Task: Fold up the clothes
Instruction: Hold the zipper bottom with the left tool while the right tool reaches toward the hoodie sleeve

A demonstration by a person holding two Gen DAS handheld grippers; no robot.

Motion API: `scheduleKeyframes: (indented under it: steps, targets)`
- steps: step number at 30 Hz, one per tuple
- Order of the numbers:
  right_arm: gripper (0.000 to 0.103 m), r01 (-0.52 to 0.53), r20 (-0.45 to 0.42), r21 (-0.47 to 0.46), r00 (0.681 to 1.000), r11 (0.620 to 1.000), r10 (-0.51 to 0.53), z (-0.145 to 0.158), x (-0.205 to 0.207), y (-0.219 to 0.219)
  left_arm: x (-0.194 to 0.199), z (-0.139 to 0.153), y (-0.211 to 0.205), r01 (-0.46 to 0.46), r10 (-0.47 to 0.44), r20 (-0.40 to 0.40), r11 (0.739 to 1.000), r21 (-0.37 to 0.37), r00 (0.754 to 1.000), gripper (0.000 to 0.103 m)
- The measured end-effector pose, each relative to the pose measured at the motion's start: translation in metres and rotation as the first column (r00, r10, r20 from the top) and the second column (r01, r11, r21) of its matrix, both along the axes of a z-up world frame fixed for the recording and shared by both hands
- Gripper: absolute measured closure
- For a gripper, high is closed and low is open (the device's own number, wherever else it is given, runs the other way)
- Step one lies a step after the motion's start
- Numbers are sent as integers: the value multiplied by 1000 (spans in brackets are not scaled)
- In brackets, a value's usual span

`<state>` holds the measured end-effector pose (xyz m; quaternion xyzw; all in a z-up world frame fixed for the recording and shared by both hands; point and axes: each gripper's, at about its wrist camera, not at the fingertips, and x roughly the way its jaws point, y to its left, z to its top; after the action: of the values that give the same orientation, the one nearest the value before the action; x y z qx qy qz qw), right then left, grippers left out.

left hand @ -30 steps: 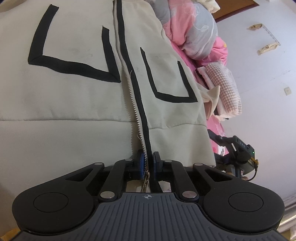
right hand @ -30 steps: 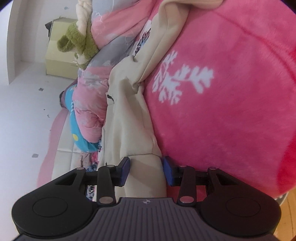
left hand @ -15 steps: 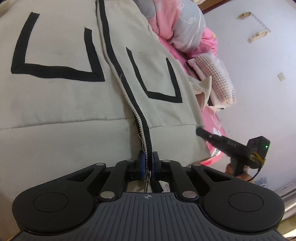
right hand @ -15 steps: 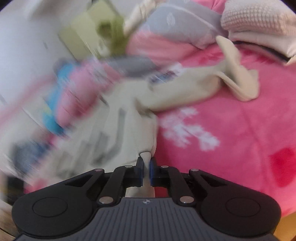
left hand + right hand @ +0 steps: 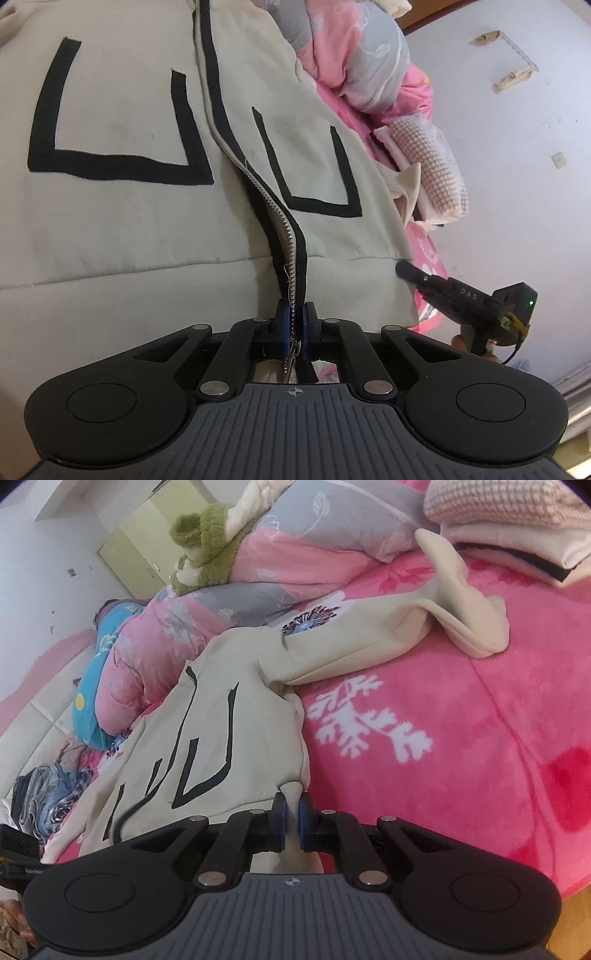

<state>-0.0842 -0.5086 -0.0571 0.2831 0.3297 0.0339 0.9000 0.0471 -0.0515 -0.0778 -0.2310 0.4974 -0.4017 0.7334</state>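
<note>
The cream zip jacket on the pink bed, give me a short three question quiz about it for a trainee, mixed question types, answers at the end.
1. True or false: the left hand-held gripper is shut on the cream jacket at its zipper.
2. Multiple choice: what does the right hand-held gripper hold? A) the green plush toy B) the jacket's hem corner C) the pink waffle-knit fabric
3. Fill in: the jacket's sleeve lies stretched over the ____ blanket.

Key: 1 true; 2 B; 3 pink.
</note>
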Motion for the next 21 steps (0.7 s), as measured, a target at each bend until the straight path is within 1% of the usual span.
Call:
scheduleKeyframes:
  steps: [5,7,8,9,10,11,12,15,17,18,19,21]
  targets:
    - [97,3,-12,-18,1000,1000,-3,-3,2,3,3,-6,-4,-3,3,9,1000,7,1000,99]
    - [93,3,-21,-39,1000,999,-4,-3,2,5,4,-10,-3,-5,5,1,1000,2,1000,98]
    - [90,6,-27,-66,1000,998,-8,-1,2,7,5,-12,-3,-6,6,-7,1000,-4,1000,98]
    - [80,21,-37,-111,999,994,-25,3,0,9,5,-12,-3,-6,5,-7,1000,-8,1000,98]
    - [73,41,-37,-157,998,987,-47,9,-2,11,5,-13,-3,-5,4,-7,1000,-12,1000,97]
    - [72,61,-33,-201,997,978,-69,15,-5,13,5,-13,-2,-2,2,-4,1000,-16,1000,97]
    - [73,81,-11,-244,996,966,-86,25,-8,15,5,-14,-2,-1,0,-4,1000,-21,1000,97]
    - [72,73,65,-297,996,952,-56,51,-9,28,6,-18,0,1,-2,-12,999,-40,1000,97]
    - [72,14,96,-317,995,948,17,63,0,48,7,-21,1,1,-2,-19,999,-53,1000,97]
    - [73,-42,92,-329,993,943,76,63,11,63,7,-22,1,1,-2,-21,998,-59,1000,97]
    - [73,-101,84,-340,987,935,137,63,22,79,6,-22,1,2,-4,-20,998,-63,1000,97]
    - [73,-217,66,-362,964,907,257,63,46,110,6,-24,1,5,-6,-16,997,-72,1000,97]
